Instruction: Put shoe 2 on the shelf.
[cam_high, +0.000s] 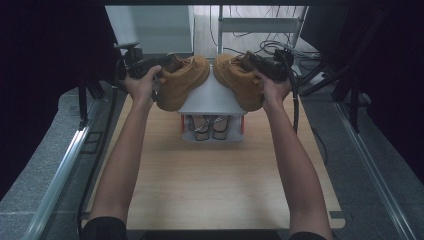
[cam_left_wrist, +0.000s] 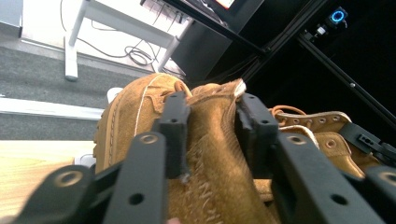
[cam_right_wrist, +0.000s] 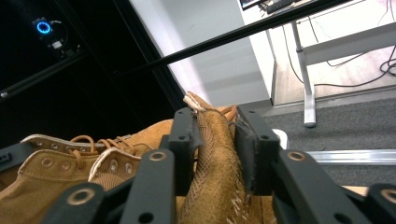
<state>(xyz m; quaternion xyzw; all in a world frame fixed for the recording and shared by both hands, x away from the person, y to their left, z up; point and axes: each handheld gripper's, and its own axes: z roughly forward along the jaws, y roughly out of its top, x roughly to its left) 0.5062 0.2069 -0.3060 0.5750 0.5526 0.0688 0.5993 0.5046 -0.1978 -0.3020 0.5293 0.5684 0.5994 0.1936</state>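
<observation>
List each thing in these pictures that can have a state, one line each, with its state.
Left boot: tilted on the rack's top, collar between the left gripper's pads.
Right boot: tilted on the rack's top, collar between the right gripper's pads.
Shoe rack: upright; a pair of sandals sits on its lower shelf.

no readable text, labels, brand marks or numbers anywhere, boots, shelf and table unmarked
</observation>
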